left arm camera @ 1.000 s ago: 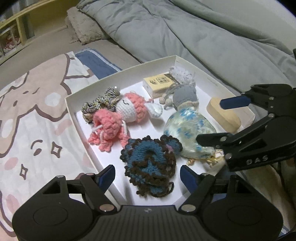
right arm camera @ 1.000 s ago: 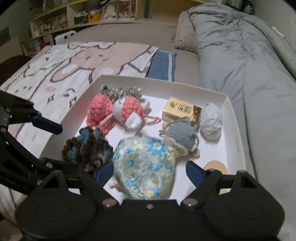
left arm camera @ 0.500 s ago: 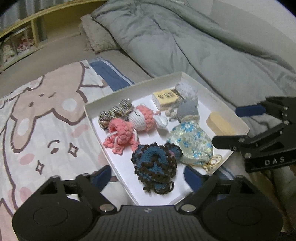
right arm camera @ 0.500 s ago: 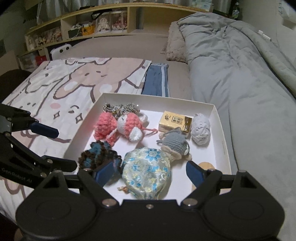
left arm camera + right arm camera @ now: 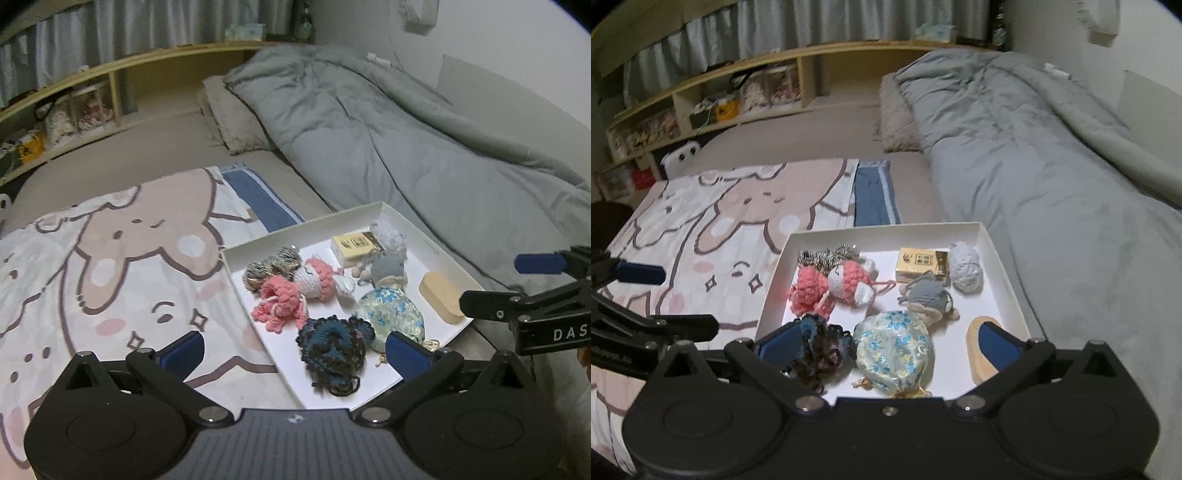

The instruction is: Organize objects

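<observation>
white box (image 5: 436, 254) on bed: nine small things (five crochet toys, one floral pouch (image 5: 894, 350), one yellow carton, one pale yarn ball, one beige case) | left gripper (image 5: 291, 349): jaws opening, nothing between | right gripper (image 5: 886, 341): jaws opening, nothing between

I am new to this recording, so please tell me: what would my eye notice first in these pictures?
First, the white box on the bed, full of small crochet toys, with a pink octopus at its left side. Next, the flowered pouch near the front edge. Both grippers, left and right, hang above, jaws opening, holding nothing.
</observation>
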Demonstrator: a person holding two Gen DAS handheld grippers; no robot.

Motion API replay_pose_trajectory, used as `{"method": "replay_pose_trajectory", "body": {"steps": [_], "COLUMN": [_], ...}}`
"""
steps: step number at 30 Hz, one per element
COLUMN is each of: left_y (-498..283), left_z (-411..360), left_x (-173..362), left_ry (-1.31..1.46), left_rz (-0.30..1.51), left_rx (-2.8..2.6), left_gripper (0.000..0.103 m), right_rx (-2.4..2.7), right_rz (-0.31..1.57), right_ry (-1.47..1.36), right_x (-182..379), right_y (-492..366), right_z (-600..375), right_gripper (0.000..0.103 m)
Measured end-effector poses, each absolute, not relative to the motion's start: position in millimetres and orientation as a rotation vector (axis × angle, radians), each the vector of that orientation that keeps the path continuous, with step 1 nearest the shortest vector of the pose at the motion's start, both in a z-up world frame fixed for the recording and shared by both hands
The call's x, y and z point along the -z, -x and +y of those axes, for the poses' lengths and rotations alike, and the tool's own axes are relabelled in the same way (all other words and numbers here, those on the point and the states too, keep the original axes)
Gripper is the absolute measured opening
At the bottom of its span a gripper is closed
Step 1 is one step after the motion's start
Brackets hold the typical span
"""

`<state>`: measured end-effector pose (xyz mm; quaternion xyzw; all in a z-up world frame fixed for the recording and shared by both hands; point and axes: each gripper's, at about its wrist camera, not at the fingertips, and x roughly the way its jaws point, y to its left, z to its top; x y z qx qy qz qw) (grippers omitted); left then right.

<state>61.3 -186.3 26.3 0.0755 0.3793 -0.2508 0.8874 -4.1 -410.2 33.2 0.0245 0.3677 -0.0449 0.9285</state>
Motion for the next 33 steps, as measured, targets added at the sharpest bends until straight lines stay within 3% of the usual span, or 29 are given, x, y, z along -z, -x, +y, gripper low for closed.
{"method": "replay_pose_trajectory", "body": {"steps": [33], "left_y": [-10.8], "left_z": [-102.2], "left_x": [-1.3], "left_ry": [-0.114], "left_rz": [0.765], "left_rx": [0.432], "left_gripper": [0.103], "right_rx": [0.29], "right_rz": [0.717], "right_ry": [-0.082], "right_x": [-3.0], "right_y": [83.6], "right_z": [-349.7], "right_gripper": [0.103]}}
